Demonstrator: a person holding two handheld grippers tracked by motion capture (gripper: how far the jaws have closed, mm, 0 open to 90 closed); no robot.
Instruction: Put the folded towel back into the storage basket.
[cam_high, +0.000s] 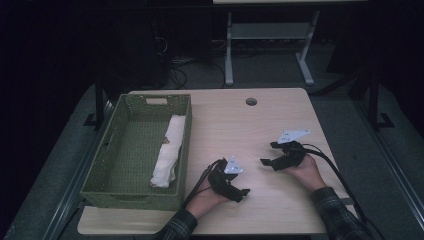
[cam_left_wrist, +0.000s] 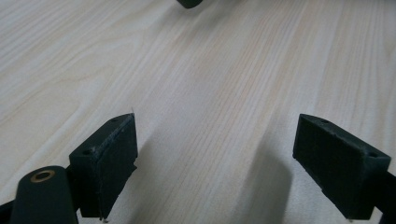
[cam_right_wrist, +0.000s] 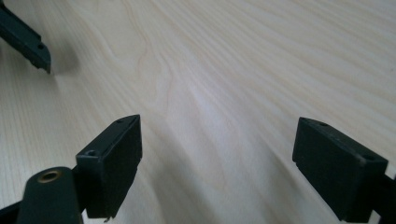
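Left gripper (cam_high: 241, 192) and right gripper (cam_high: 266, 153) hovering over table (cam_high: 260, 120), jaws spread apart; cloth (cam_high: 167, 152) lying in green basket (cam_high: 112, 155).

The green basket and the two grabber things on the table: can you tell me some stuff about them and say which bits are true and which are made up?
1. The green basket sits on the left part of the table. True.
2. The basket is empty. False: a white cloth bundle lies inside it, along its right wall.
3. The left gripper is squeezing a toy. False: its jaws stand wide apart with only bare wood between them.
4. The right gripper is open too. True: nothing sits between its jaws.
5. Both grippers are inside the basket. False: both are over the bare tabletop, to the right of the basket.
6. The table has a round hole near its far edge. True.
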